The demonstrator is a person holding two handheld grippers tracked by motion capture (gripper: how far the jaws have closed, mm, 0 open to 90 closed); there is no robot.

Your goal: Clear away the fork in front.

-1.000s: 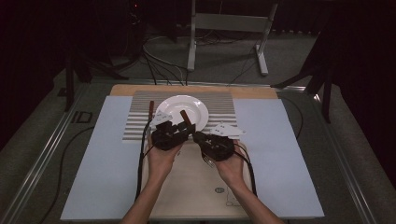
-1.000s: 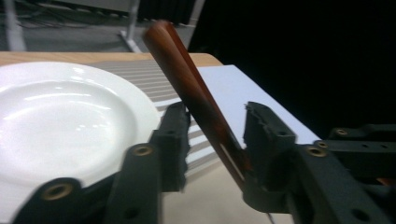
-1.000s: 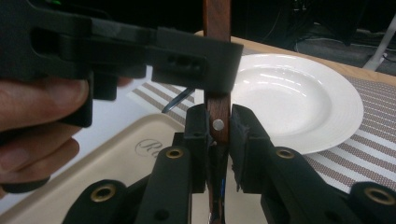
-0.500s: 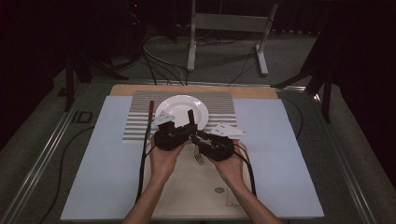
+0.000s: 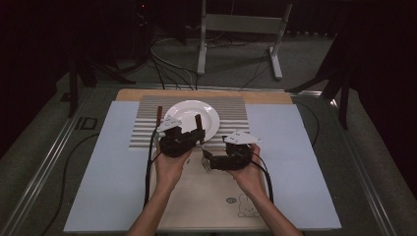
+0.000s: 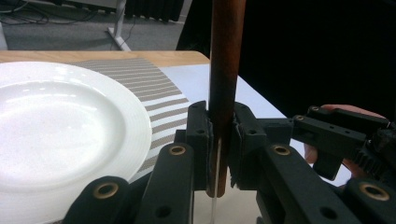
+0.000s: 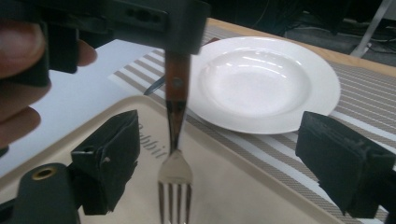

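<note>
A fork with a brown wooden handle (image 6: pixel 224 70) hangs upright, tines (image 7: pixel 175 186) down, over the beige tray (image 5: pixel 196 196). My left gripper (image 6: pixel 219 126) is shut on the handle, just in front of the white plate's (image 5: pixel 192 115) near rim. In the high view the left gripper (image 5: pixel 195 136) sits left of the right gripper (image 5: pixel 211 160). My right gripper (image 7: pixel 224 163) is open, its two pads (image 7: pixel 109 158) standing either side of the fork's neck (image 7: pixel 175 119) without touching it. The plate (image 7: pixel 261 79) is empty.
The plate rests on a striped grey mat (image 5: pixel 236 110) laid across a pale blue sheet (image 5: pixel 108 172). A brown-handled utensil (image 5: pixel 158 115) lies on the mat left of the plate. The tray bears a rabbit drawing (image 5: pixel 243 206) near its front right corner.
Both hands have shifted only slightly. The fork stays upright in the left gripper and the right gripper stays open around it.
</note>
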